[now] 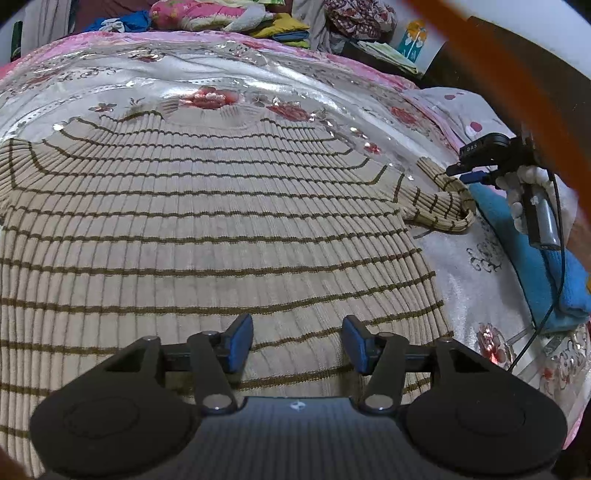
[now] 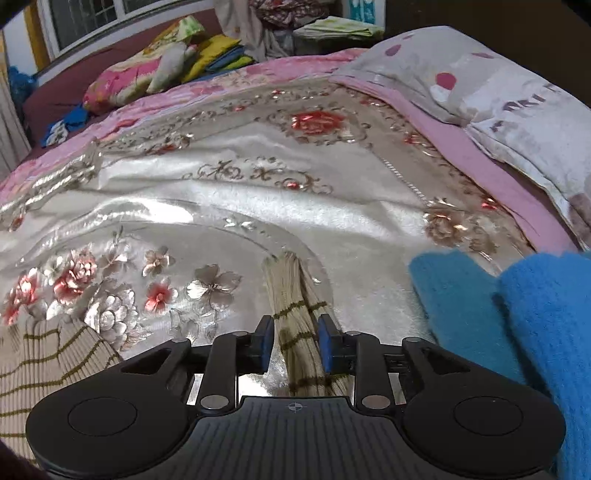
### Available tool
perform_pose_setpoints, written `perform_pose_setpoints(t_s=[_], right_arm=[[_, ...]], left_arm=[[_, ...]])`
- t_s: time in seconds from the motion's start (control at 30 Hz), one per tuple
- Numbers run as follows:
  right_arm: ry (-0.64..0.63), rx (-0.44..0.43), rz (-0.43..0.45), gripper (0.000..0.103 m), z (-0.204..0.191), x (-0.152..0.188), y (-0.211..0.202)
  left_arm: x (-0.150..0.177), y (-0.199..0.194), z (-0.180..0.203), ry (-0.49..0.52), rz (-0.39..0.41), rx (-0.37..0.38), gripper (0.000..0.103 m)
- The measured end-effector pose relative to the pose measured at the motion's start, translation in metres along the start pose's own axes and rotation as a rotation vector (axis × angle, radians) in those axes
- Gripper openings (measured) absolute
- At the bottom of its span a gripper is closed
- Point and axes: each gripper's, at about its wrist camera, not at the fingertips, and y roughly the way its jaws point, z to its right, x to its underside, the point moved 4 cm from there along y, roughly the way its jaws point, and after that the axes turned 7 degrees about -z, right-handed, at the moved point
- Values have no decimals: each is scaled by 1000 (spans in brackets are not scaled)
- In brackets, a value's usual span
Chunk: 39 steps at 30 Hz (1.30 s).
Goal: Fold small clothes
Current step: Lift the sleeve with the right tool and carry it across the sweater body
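Bed (image 1: 229,79), covered by a glossy silver spread with red and pink embroidered flowers and a pink border; surface creased, catching light. Beige ribbed sweater (image 1: 207,229) with thin olive stripes, spread flat across the left and centre of the bed, neckline toward the far side. Left tool (image 1: 297,341), blue pads spread apart, released, poised over the sweater's lower body. Sweater sleeve (image 2: 295,314), bunched, extending rightward off the body onto the bare spread. Right tool (image 2: 296,341), fingers set on either side of the sleeve with small gaps visible; whether it grips cannot be told. Blue knitted garment (image 2: 480,306), folded, just right of the sleeve. Grey pillow (image 2: 498,99) with maroon dots, at the right edge. Far side of the room: heaped clothes and bedding (image 2: 155,70) below a window (image 2: 96,22).
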Motion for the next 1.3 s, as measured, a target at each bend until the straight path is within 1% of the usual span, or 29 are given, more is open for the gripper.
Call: perform_pose_setpoints(t_s=[0.13,0.2,0.23,0.37,0.47,0.57,0.67,0.77,0.9,1.0,1.1,1.2,1.3], right_arm=[[-45,48,-24,26,-6,5,13],[-48,64,-11,10,-6,8,11],[-41,63,-1,9,-5,8,7],[6,40,70,9,0,5,-25],[21,19,124,9,-4,1,-54],[33,-39,167,8,-18,-1,-80],[17,-112,195,8,-49,3,-104],[-22,-183,199,8,-88,13,-119],[-79,-259,193,8,-143,38,-130],[-123,-293,168,8,-188,55,-125],[-168,-318,141,7,-236,67,-115],[-208,-357,104,7,-280,86,-99],[-270,-383,58,7,-318,111,-83]], left_arm=[[3,0,0,-2,-2,-4,59],[6,-3,-1,-2,-4,-3,59],[7,-4,-2,-1,-5,-4,59],[14,-12,-7,-2,-2,-13,59],[18,-21,-11,-11,9,-9,59],[22,-36,-14,-19,29,-11,59],[27,-54,-19,-25,48,-30,59],[32,-71,-30,-52,70,-46,59],[33,-81,-46,-83,108,-13,60],[28,-76,-59,-89,118,22,60],[25,-72,-76,-83,123,38,60],[28,-68,-90,-68,130,16,60],[32,-65,-105,-74,114,8,60]])
